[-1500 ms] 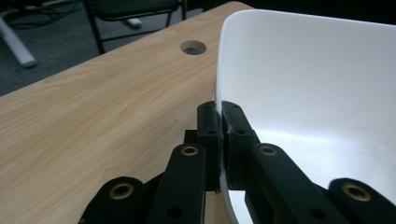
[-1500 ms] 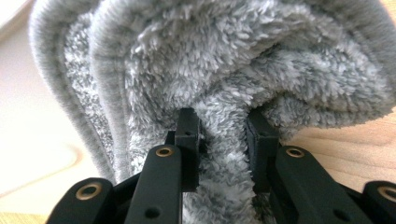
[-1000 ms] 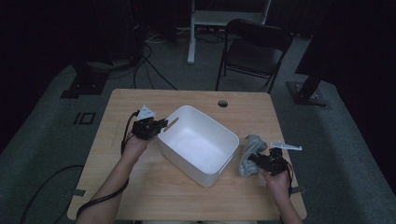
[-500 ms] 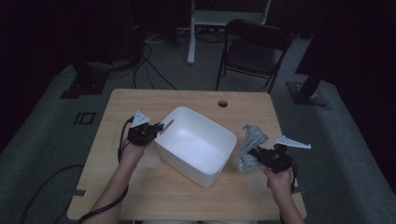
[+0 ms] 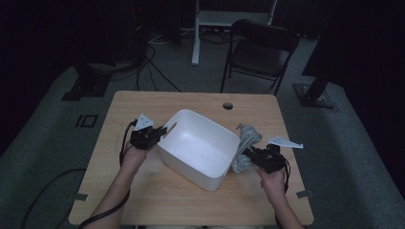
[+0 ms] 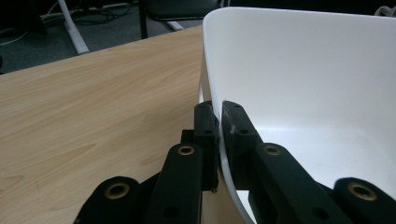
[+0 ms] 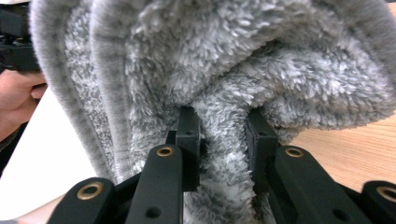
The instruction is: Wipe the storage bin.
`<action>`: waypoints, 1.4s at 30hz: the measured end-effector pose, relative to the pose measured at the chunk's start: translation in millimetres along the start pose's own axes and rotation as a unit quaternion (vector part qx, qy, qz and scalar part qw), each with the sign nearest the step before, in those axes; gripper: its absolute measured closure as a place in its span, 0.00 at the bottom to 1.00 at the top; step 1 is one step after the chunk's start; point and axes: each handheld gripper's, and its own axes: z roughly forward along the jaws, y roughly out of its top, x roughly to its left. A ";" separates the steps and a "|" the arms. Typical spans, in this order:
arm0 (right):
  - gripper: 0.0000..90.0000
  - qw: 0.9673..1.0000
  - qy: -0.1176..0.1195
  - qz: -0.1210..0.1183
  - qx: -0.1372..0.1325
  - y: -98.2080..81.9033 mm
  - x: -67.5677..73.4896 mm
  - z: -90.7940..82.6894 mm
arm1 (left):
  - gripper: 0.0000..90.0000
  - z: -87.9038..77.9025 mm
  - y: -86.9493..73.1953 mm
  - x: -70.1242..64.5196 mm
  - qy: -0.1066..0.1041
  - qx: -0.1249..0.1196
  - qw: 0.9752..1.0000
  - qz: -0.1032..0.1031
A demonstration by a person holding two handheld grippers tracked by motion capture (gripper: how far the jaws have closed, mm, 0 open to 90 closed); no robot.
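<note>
A white plastic tub (image 5: 200,143) stands in the middle of the wooden table (image 5: 143,191). My left gripper (image 5: 160,132) is shut on the tub's left rim (image 6: 212,79), one jaw outside the wall and one inside, as the left gripper view shows at the gripper (image 6: 218,112). A fluffy grey cloth (image 5: 244,145) hangs bunched just right of the tub. My right gripper (image 5: 248,155) is shut on a fold of that cloth (image 7: 224,79), lifted off the table; in the right gripper view its jaws (image 7: 223,126) pinch the fabric between them.
A round hole (image 5: 228,105) sits near the table's far edge. Beyond the table stand a black folding chair (image 5: 260,52) and a white stand (image 5: 200,28) on a dark carpet with cables. Bare wood lies in front of the tub.
The right gripper has risen and moved slightly right with the grey cloth, lifting it beside the tub. The left gripper and tub shifted only slightly.
</note>
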 end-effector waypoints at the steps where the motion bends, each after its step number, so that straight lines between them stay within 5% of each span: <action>1: 0.81 1.000 -0.001 -0.001 0.000 0.2 0.0 0.4 | 0.95 0.2 -0.3 -0.3 0.001 -0.002 1.000 0.000; 5: 0.82 1.000 -0.026 -0.007 0.004 -2.0 1.0 2.7 | 0.95 0.5 -0.5 -1.0 0.004 -0.003 1.000 -0.001; 7: 0.82 0.999 -0.040 -0.001 0.028 -7.2 -1.8 10.8 | 0.95 0.6 -0.6 -1.1 0.004 -0.004 1.000 -0.003; 11: 0.82 0.999 -0.018 0.030 0.031 -15.0 -13.9 17.0 | 0.94 0.8 -0.8 -1.5 0.005 -0.005 1.000 -0.003; 23: 0.82 1.000 -0.001 0.009 -0.009 -3.5 4.3 -4.2 | 0.93 1.0 -1.4 -3.2 0.009 -0.005 1.000 -0.005; 36: 0.83 1.000 -0.025 0.000 -0.019 -10.4 9.4 1.8 | 0.93 1.6 -1.5 -4.2 0.015 -0.007 1.000 -0.007; 42: 0.83 0.999 -0.034 0.004 0.016 -23.0 6.4 13.8 | 0.93 1.6 -1.5 -4.1 0.017 -0.007 1.000 -0.008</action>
